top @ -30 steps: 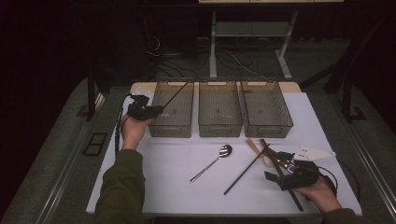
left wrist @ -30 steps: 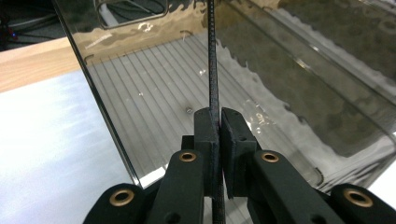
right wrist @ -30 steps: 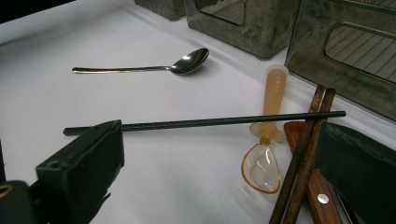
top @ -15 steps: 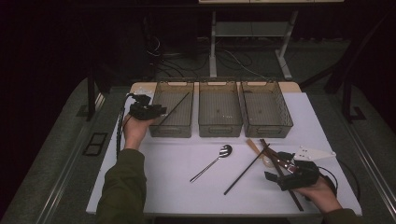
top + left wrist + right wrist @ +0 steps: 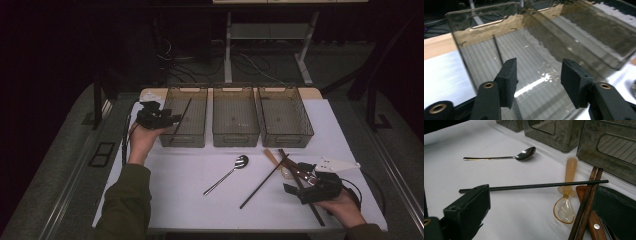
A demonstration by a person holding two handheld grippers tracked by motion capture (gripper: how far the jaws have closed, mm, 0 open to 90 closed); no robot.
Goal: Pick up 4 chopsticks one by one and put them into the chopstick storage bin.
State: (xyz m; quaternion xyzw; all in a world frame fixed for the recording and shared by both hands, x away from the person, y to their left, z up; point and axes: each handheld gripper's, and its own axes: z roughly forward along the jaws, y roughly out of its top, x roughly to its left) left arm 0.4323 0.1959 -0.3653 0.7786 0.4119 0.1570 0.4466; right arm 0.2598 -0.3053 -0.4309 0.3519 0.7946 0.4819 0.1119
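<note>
My left gripper (image 5: 169, 119) hovers at the left rim of the left bin (image 5: 183, 140). Its jaws have just been opening and stand apart with nothing between them (image 5: 537, 68). A thin black chopstick (image 5: 184, 115) lies inside that bin, seen below the jaws (image 5: 497, 50). My right gripper (image 5: 296, 179) rests low at the table's front right, its jaws wide apart (image 5: 544, 192). Between and ahead of them lie a second black chopstick (image 5: 536, 186), an amber plastic spoon (image 5: 565, 206) and a pair of brown wooden chopsticks (image 5: 586, 202). The pads press on none of these.
Three smoky see-through bins stand in a row at the back; the middle bin (image 5: 235, 136) and right bin (image 5: 286, 137) sit beside the left one. A metal spoon (image 5: 227, 175) lies mid-table. A wooden-handled knife (image 5: 594, 226) lies by the right jaw.
The left gripper has opened and let go of the black chopstick, which now lies in the left bin. The right hand has not moved.
</note>
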